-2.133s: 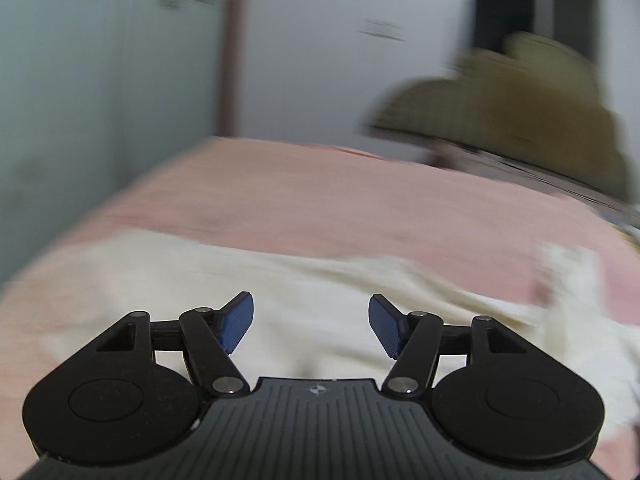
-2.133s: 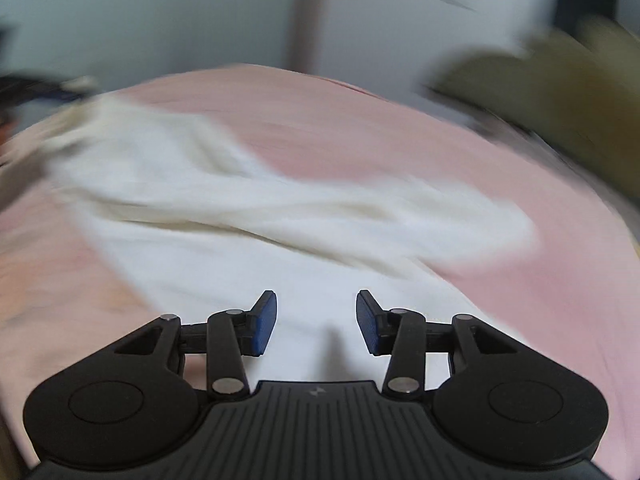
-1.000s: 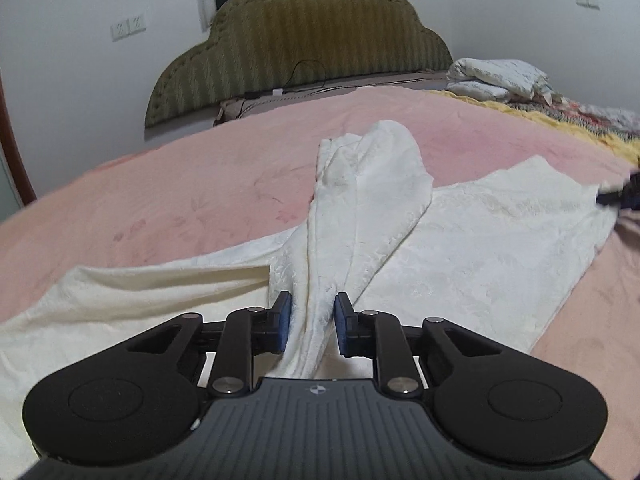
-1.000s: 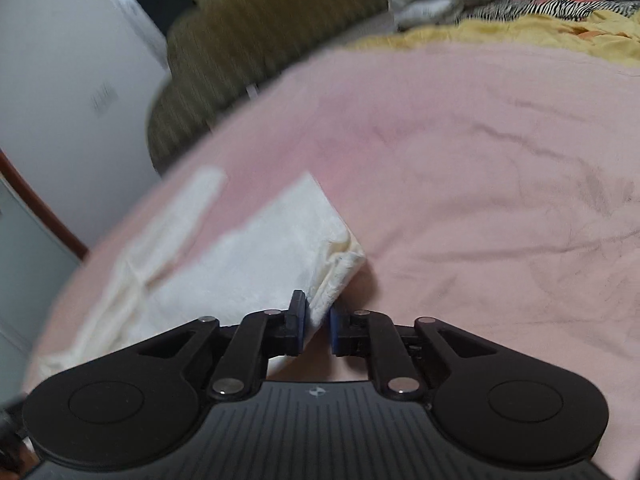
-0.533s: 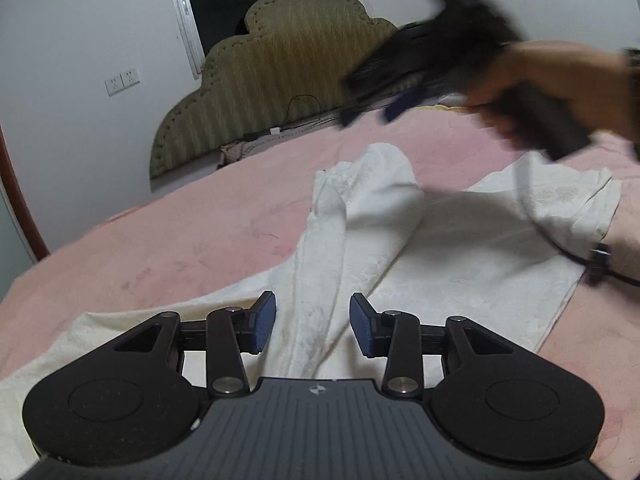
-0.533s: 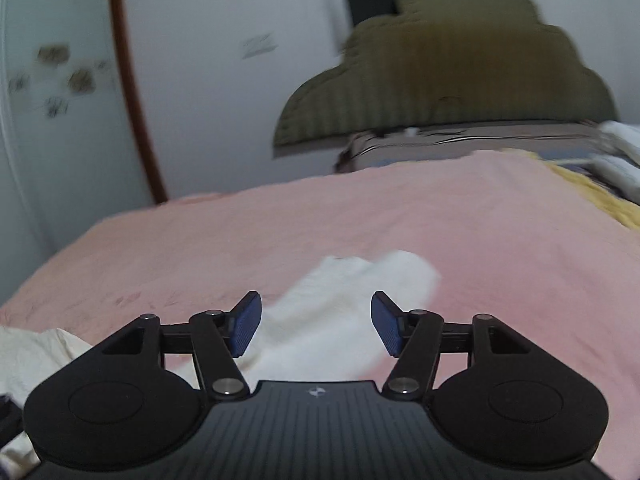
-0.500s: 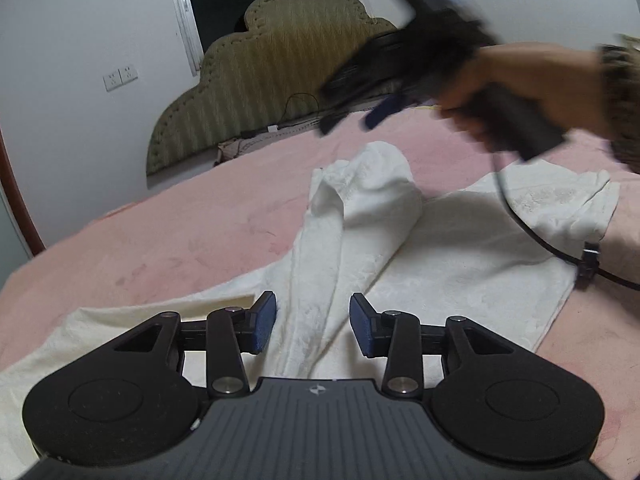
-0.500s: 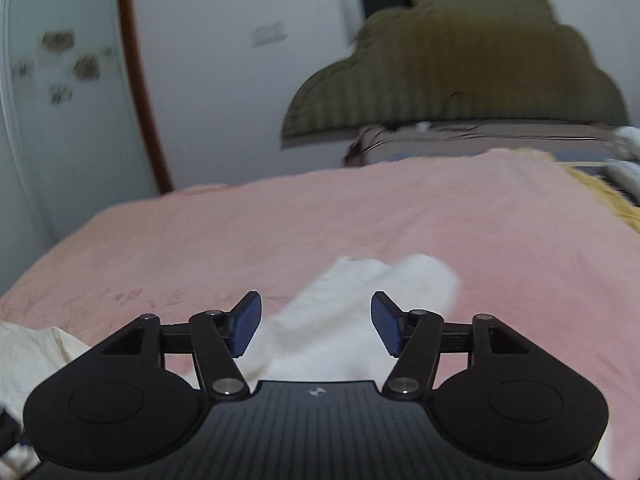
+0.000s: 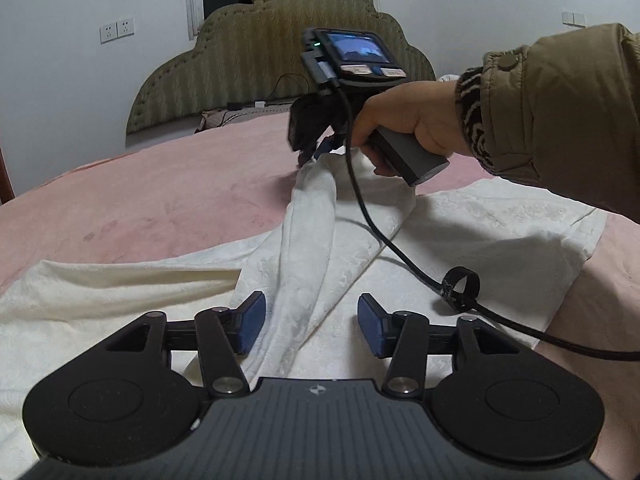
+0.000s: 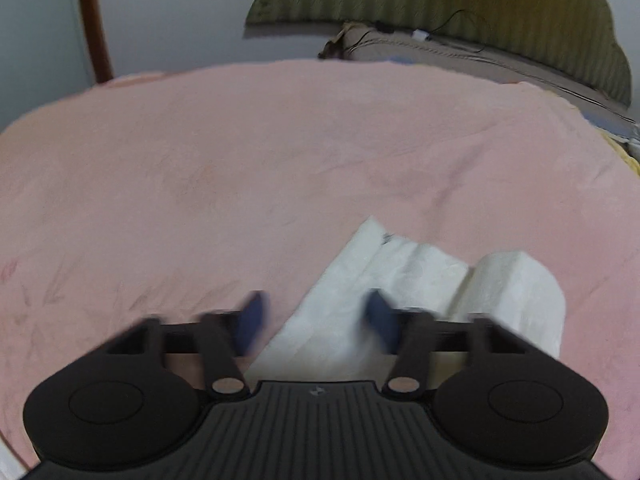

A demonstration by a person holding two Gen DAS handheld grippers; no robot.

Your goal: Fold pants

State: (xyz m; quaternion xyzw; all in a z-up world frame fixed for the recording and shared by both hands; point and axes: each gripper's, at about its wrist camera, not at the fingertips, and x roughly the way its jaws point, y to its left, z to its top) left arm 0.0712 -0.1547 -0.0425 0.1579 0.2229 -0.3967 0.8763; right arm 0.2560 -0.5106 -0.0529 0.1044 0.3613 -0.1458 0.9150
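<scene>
The cream-white pants [image 9: 460, 236] lie spread on the pink bed [image 9: 168, 196]. One leg [image 9: 312, 240] is twisted into a long ridge running away from me. My left gripper [image 9: 310, 322] is open, its jaws on either side of the near end of that ridge, holding nothing. My right gripper [image 9: 320, 148] hangs over the ridge's far end, held by a hand in a brown sleeve. In the right wrist view the right gripper [image 10: 314, 320] is open and blurred, just above the rolled leg end [image 10: 432, 280].
An olive padded headboard [image 9: 280, 60] and a pillow [image 10: 420, 48] stand at the bed's far side. The right gripper's black cable [image 9: 400, 248] trails across the pants. White walls surround the bed; a wooden post [image 10: 94, 20] stands at the left.
My left gripper has let go of the twisted leg and opened wider. My right gripper released the waist corner, swung across and came down to the far end of the leg.
</scene>
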